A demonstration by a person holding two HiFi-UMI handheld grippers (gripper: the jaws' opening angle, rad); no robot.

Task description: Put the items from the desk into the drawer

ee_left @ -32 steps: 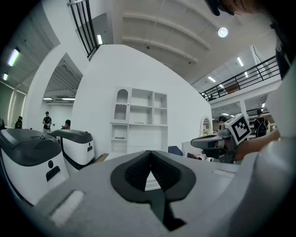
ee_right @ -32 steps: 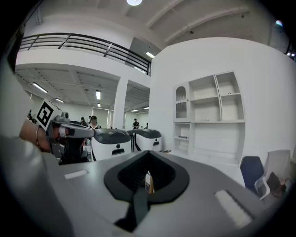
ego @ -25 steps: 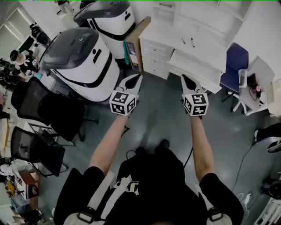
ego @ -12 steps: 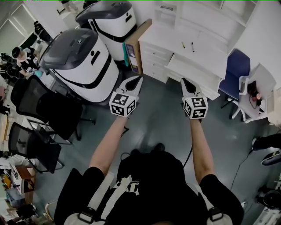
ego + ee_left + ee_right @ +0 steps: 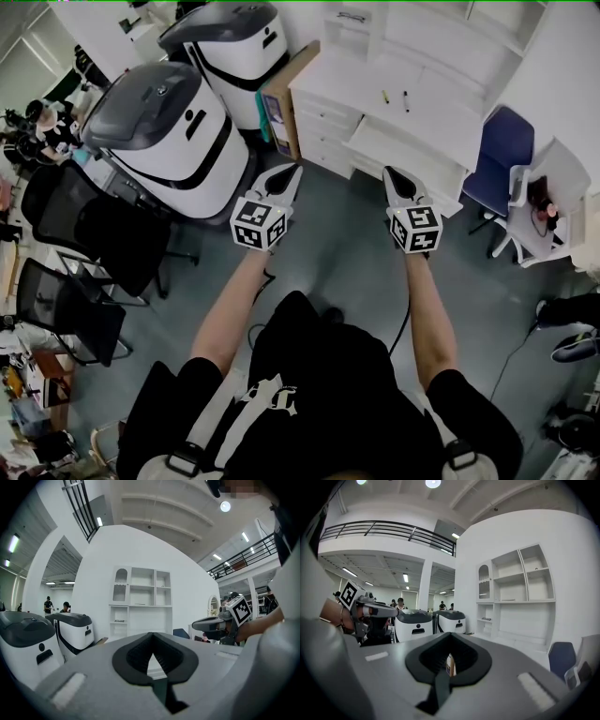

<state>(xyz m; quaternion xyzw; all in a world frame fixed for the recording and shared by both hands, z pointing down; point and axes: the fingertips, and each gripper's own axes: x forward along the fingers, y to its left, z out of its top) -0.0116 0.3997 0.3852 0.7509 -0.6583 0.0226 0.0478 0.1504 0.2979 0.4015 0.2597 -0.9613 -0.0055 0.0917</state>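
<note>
Both forearms were stretched out in front of me, about level and side by side. My left gripper was closed with nothing in it, and my right gripper likewise, jaws together and empty. Well ahead stood the white bench, with a flat pull-out panel sticking toward me (drawer or tray, couldn't tell). On the bench top lay what looked like a yellow pen and a black pen, near each other, long axes running roughly away from me. They sat almost dead ahead of the right gripper, so I'd reckon that hand was the closer one. The drawer stack was at the bench's left end, more in line with the left gripper.
</note>
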